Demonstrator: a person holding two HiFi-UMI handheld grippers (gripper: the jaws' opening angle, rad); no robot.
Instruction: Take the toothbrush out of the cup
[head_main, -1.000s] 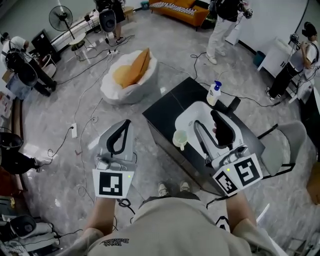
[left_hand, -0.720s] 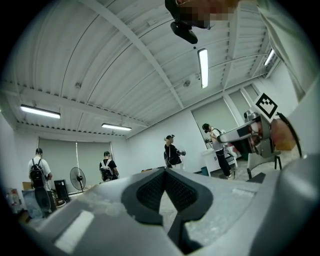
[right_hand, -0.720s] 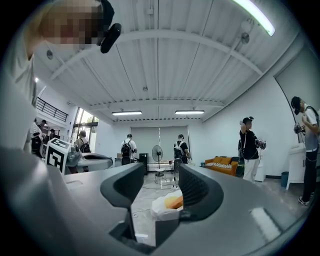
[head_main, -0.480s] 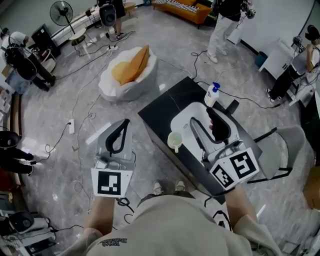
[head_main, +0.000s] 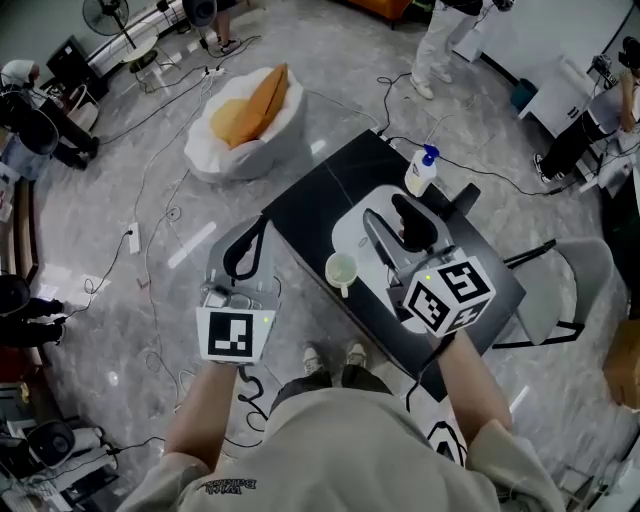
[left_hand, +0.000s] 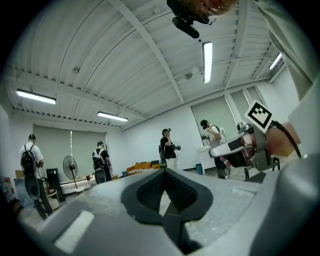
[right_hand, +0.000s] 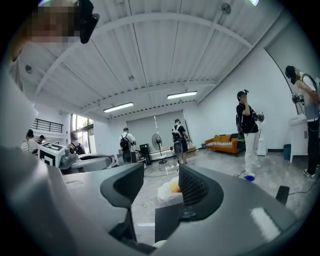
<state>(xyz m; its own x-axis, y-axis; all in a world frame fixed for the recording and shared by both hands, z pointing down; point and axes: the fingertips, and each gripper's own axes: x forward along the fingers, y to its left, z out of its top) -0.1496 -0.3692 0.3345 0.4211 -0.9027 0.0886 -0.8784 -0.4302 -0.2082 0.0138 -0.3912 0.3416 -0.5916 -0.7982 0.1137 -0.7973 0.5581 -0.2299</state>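
Note:
A pale cup (head_main: 341, 270) stands on the near edge of the black table (head_main: 310, 205), beside a white basin (head_main: 350, 237). No toothbrush can be made out in it from the head view. My right gripper (head_main: 385, 212) hangs over the basin, just right of the cup, jaws apart with nothing between them; the right gripper view shows the same gap (right_hand: 160, 182). My left gripper (head_main: 257, 224) is held off the table's left side over the floor, left of the cup. Its jaws meet with nothing in them (left_hand: 165, 172).
A pump bottle (head_main: 421, 172) stands at the table's far end. A grey chair (head_main: 575, 270) sits right of the table, and a white beanbag with an orange cushion (head_main: 245, 125) lies on the floor beyond. Cables cross the floor. Several people stand around the room.
My right gripper has moved forward and left over the basin, closer to the cup. The left gripper has kept its place beside the table.

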